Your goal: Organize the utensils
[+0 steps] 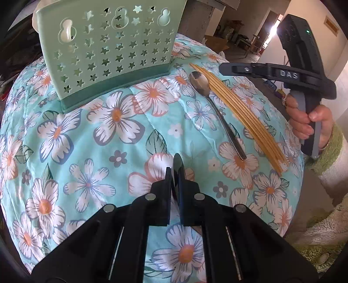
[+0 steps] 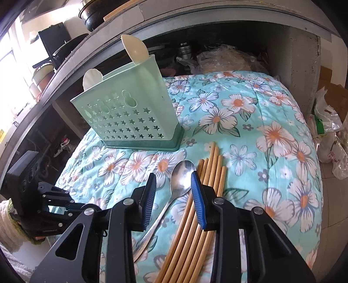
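Left wrist view: right tool (image 1: 226,69) body reads "DAS".

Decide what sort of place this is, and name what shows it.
Probably a home kitchen or storeroom: pans on a concrete shelf, a green utensil holder, and a spoon and chopsticks on a floral quilt.

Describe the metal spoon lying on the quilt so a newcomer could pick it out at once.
Start at the green perforated utensil holder standing on the floral quilt. In front of it, to its right, lies a row of bamboo chopsticks; the metal spoon lies flat along their holder-side edge, bowl toward the holder. It is the only shiny silver piece there; the two cream spoons stand inside the holder.
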Motion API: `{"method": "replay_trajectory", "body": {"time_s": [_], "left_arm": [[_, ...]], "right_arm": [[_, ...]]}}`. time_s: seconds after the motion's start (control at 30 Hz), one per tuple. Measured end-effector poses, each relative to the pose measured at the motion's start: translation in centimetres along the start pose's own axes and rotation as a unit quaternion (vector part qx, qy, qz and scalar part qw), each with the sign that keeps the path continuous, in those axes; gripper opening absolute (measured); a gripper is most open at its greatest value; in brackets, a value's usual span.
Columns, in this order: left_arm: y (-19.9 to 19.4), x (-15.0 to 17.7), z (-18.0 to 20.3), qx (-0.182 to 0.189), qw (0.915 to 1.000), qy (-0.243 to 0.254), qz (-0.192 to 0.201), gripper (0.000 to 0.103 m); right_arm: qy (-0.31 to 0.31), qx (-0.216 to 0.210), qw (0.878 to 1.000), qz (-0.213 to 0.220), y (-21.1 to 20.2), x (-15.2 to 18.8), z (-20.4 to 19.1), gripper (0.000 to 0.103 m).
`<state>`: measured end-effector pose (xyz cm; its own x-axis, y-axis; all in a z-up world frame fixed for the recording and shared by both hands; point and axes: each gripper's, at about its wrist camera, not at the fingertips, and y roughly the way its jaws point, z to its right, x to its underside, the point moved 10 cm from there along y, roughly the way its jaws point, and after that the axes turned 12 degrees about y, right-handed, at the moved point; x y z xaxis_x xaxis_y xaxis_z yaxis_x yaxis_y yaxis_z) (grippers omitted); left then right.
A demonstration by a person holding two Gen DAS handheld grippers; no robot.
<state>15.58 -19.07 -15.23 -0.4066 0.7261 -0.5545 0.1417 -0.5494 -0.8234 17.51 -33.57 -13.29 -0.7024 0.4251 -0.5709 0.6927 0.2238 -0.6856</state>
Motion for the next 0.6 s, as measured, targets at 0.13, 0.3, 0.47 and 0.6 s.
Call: {"method": "replay_trajectory", "body": {"time_s": [0.13, 0.3, 0.47, 0.6], "left_arm": [[-0.3, 0.6, -0.2, -0.003, 0.9999, -0.015, 0.006, 0.005], [-0.3, 0.8, -0.5, 0.001, 0.9996, -0.025, 0.009, 0.005], [-0.3, 0.7, -0.4, 0.002, 0.9996, -0.027, 0.009, 0.005], [-0.6, 1.0, -0.5, 0.004, 0.9995, -0.028, 0.011, 0.005]], "right_arm": [[-0.015, 0.013, 1.0, -0.007, 2.2, -1.4, 0.6, 0.028], [-0.033, 0.022, 0.998, -0.041, 5.2, -1.5, 1.2, 0.026], [-0.041, 0.02, 0.998, -0.048, 5.5, -1.1, 0.8, 0.018], [-0.041, 0.017, 0.998, -0.051, 5.0, -0.7, 0.7, 0.013]]}}
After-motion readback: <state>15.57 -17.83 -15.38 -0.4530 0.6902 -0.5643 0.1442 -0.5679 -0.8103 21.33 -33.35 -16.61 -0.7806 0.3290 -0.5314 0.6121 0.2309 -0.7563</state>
